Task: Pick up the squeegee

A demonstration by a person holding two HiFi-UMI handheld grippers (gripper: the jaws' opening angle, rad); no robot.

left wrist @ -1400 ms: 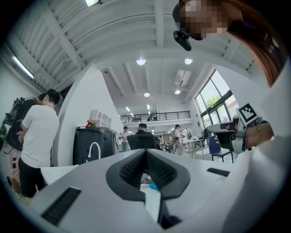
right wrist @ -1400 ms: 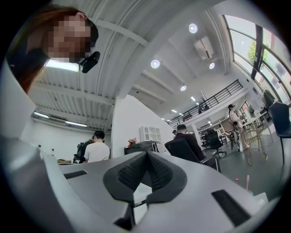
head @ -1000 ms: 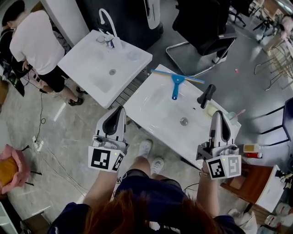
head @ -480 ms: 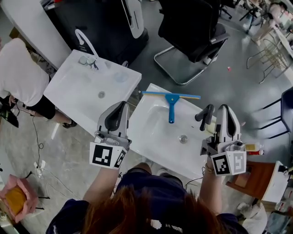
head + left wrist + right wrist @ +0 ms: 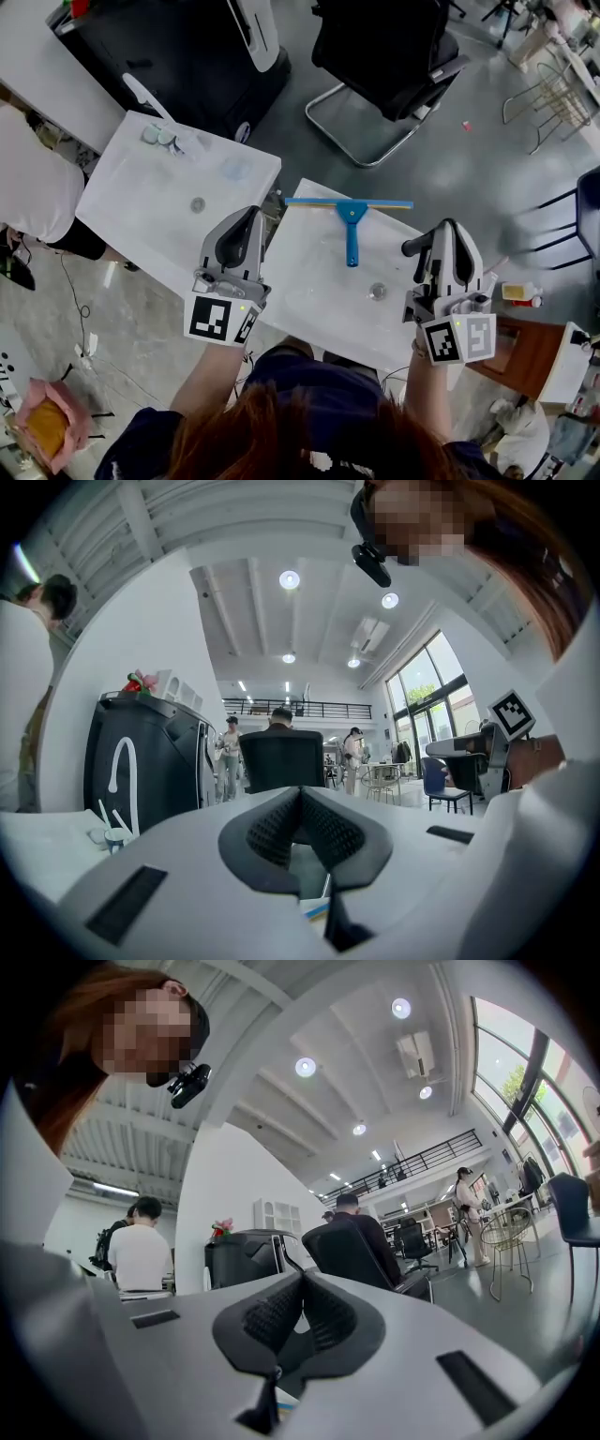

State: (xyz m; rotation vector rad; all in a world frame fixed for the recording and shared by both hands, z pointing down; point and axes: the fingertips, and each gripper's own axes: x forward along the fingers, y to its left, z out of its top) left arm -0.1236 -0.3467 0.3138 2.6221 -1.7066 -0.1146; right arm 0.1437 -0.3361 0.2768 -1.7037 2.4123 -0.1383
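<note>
The squeegee (image 5: 352,217) is blue, with a long blade along the far rim of a white sink (image 5: 309,281) and its handle pointing toward me. It lies free, and neither gripper touches it. My left gripper (image 5: 247,217) hovers over the sink's left edge, left of the squeegee, with its jaws together and nothing between them. My right gripper (image 5: 448,230) hangs over the sink's right side beside a black faucet (image 5: 418,246), also shut and empty. In both gripper views (image 5: 300,794) (image 5: 302,1279) the ribbed pads meet and the grippers point level across the room.
A second white sink (image 5: 178,202) with a white faucet (image 5: 143,95) stands to the left. A black office chair (image 5: 384,47) and a dark cabinet (image 5: 178,47) are beyond. A person in a white shirt (image 5: 33,206) is at the left edge. A wooden stand (image 5: 525,361) is at the right.
Both grippers have moved forward over the near sink, closer to the squeegee. The scene has slid left in the head view. Both stay shut.
</note>
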